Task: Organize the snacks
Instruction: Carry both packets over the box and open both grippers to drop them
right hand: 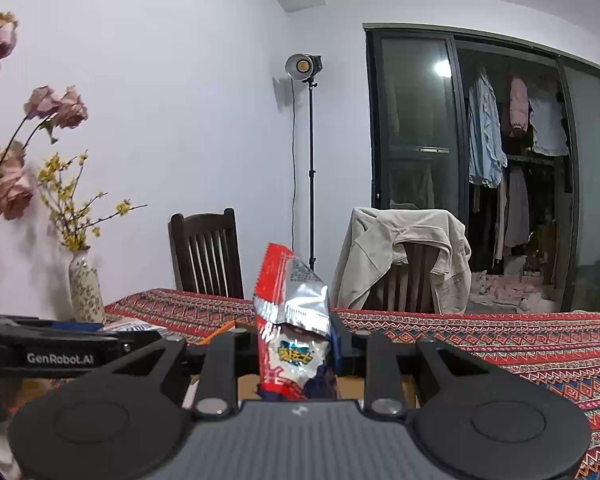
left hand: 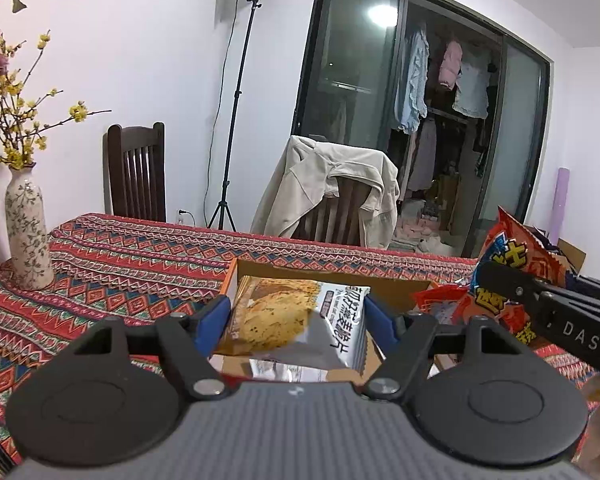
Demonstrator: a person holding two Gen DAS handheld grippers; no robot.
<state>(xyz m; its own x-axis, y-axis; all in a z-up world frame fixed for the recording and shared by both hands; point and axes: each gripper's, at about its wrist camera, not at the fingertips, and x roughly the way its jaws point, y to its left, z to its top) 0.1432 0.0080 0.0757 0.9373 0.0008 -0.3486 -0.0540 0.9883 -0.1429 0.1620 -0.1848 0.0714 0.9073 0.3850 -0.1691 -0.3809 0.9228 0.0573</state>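
Observation:
My left gripper (left hand: 298, 314) is shut on a cookie snack packet (left hand: 284, 316), its blue pads pressing the packet's two sides. It hangs just above an open cardboard box (left hand: 260, 266) on the patterned tablecloth. At the right edge of the left wrist view my right gripper (left hand: 504, 280) holds a red snack bag (left hand: 516, 248) level with it. In the right wrist view that gripper (right hand: 294, 336) is shut on the upright red and silver bag (right hand: 292, 304). The left gripper (right hand: 112, 340) shows at the left, over the box's orange edge (right hand: 220, 330).
A flowered vase (left hand: 26, 232) with yellow twigs stands at the table's left end. Behind the table are a dark wooden chair (left hand: 138, 176), a chair draped with a beige jacket (left hand: 332, 188) and a light stand (left hand: 236, 120). More red wrappers (left hand: 440, 300) lie right of the box.

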